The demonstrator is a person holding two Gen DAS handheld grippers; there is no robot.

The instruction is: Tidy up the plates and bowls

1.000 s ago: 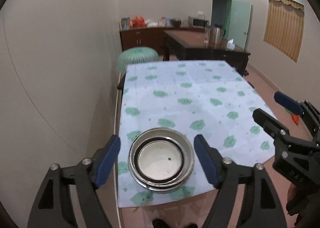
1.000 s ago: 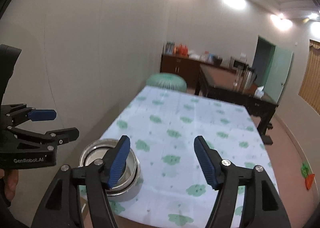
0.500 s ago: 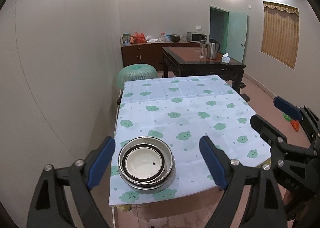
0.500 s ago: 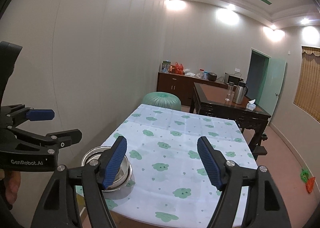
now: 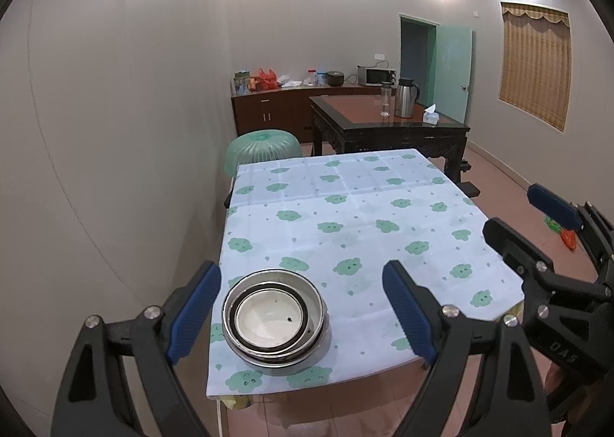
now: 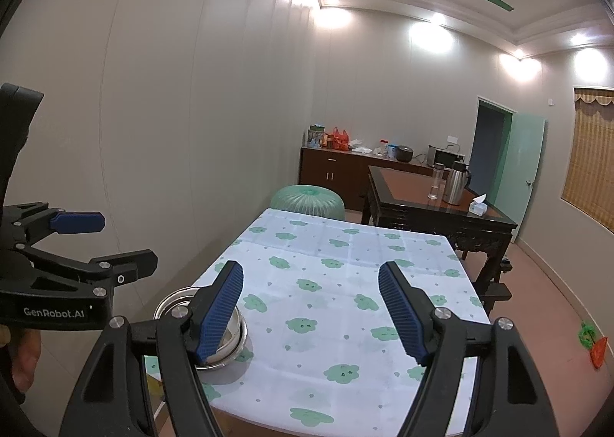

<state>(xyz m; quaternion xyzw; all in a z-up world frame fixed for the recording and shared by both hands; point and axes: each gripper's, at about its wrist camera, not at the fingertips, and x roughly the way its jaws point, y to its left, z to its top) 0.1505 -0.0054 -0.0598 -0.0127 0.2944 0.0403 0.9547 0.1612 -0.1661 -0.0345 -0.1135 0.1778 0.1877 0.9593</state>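
A stack of nested bowls, a steel one outside and a white one with a dark rim inside, stands at the near left corner of the table with the green-patterned cloth. My left gripper hovers above and short of the stack, open, with nothing between its blue pads. My right gripper is off the table's right edge, open and empty. In the right wrist view the bowls peek out behind the left finger of my right gripper. The left gripper sits at the far left.
The wall runs close along the table's left side. A green mesh food cover stands past the far end. Behind it are a dark wooden table with a kettle and a sideboard. An orange and green item lies on the floor at right.
Both grippers have drawn back and up from the table, so the bowls look smaller and more of the room shows. The left jaws stand slightly wider.
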